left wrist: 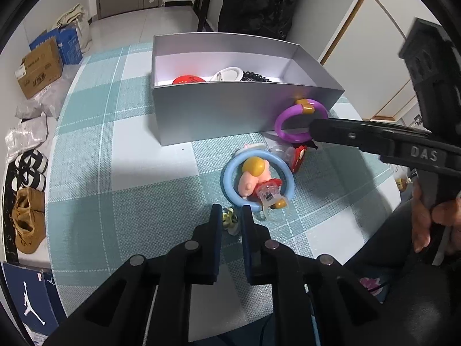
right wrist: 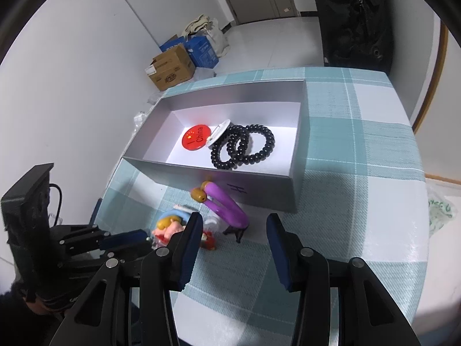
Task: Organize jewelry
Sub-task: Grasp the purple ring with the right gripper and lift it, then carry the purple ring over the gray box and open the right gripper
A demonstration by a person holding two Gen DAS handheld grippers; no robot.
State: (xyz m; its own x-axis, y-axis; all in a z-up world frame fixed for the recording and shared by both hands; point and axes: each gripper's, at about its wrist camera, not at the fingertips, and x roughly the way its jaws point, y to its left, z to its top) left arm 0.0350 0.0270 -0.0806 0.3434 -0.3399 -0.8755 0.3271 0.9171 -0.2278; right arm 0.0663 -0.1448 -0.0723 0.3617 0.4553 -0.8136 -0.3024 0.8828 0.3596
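My left gripper (left wrist: pixel 231 212) is low over the checked cloth, shut on a small yellow-green trinket (left wrist: pixel 229 219). Just beyond it lie a blue bracelet (left wrist: pixel 227 173), a pink doll charm (left wrist: pixel 255 177) and a clear plastic ring (left wrist: pixel 269 199). A purple bracelet (left wrist: pixel 279 125) (right wrist: pixel 227 204) leans on the silver box (left wrist: pixel 219 115) (right wrist: pixel 259 184). My right gripper (right wrist: pixel 234 222) is open, and the bracelet lies just past its tips without touching the pads. Inside the box are a red badge (right wrist: pixel 196 138), a white clip (right wrist: pixel 220 131) and black coil bands (right wrist: pixel 245 147).
A red charm (left wrist: pixel 298 158) lies beside the blue bracelet. The table's rounded edge runs along the left, with cardboard boxes (left wrist: pixel 40 69) and shoes (left wrist: pixel 28 219) on the floor below. A black bag (left wrist: pixel 259 0) stands behind the table. A person's hand (left wrist: pixel 426 225) holds the right gripper.
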